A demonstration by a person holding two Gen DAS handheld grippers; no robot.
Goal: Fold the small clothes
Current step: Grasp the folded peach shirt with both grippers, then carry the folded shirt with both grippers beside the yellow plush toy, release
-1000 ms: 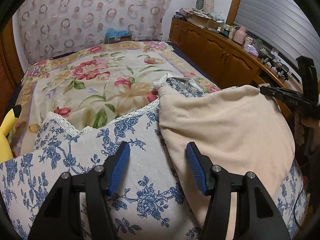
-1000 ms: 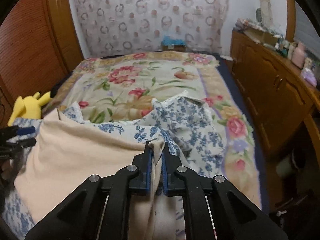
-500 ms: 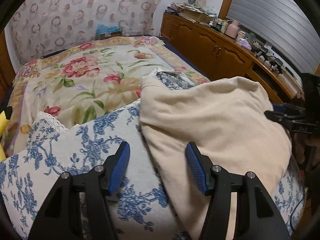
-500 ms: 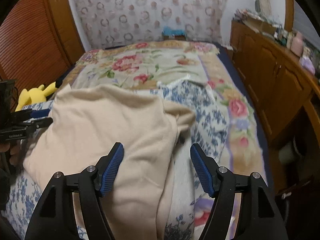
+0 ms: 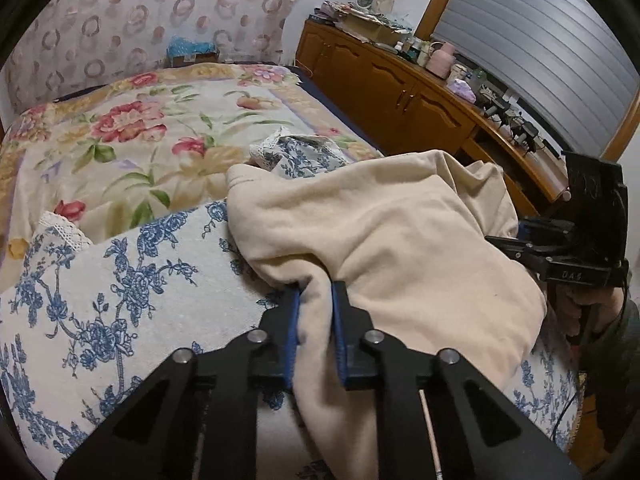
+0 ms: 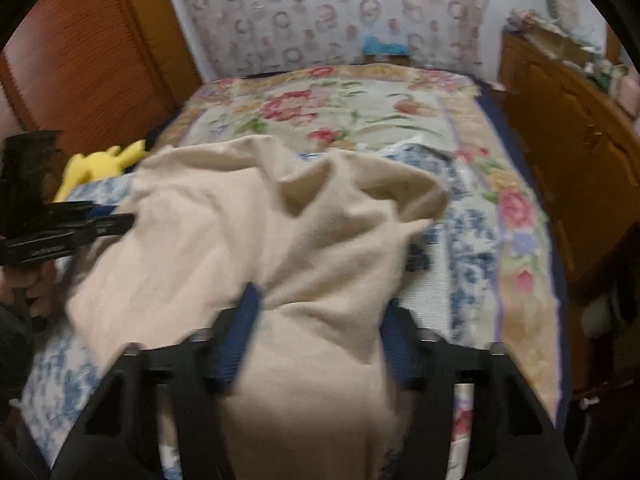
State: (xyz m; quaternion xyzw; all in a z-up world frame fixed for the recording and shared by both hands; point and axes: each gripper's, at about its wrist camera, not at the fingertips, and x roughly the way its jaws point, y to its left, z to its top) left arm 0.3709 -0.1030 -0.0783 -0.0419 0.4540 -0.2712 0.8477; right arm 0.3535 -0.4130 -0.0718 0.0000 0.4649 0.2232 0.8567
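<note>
A cream garment (image 5: pixel 400 240) lies bunched on a blue-flowered white cloth (image 5: pixel 120 280) at the near end of the bed. My left gripper (image 5: pixel 315 286) is closing, and its blue pads pinch a raised fold at the garment's near left edge. In the right wrist view the same garment (image 6: pixel 240 220) is blurred. My right gripper (image 6: pixel 320 304) is closing with its jaws still wide, a thick bunch of the cloth between them. Each gripper shows in the other's view: the right one (image 5: pixel 560 248) at the garment's right side, the left one (image 6: pixel 80 224) at its left side.
A flowered bedspread (image 5: pixel 120 140) covers the bed beyond. A cluttered wooden cabinet (image 5: pixel 400 92) runs along the bed's right side. A yellow plush toy (image 6: pixel 100 164) lies at the bed's left edge by a wooden door (image 6: pixel 80 60). A hand (image 5: pixel 580 308) holds the right gripper.
My left gripper went from open to pinched on the garment's fold. My right gripper let go of the edge it held, opened wide, came down over the garment and has narrowed again.
</note>
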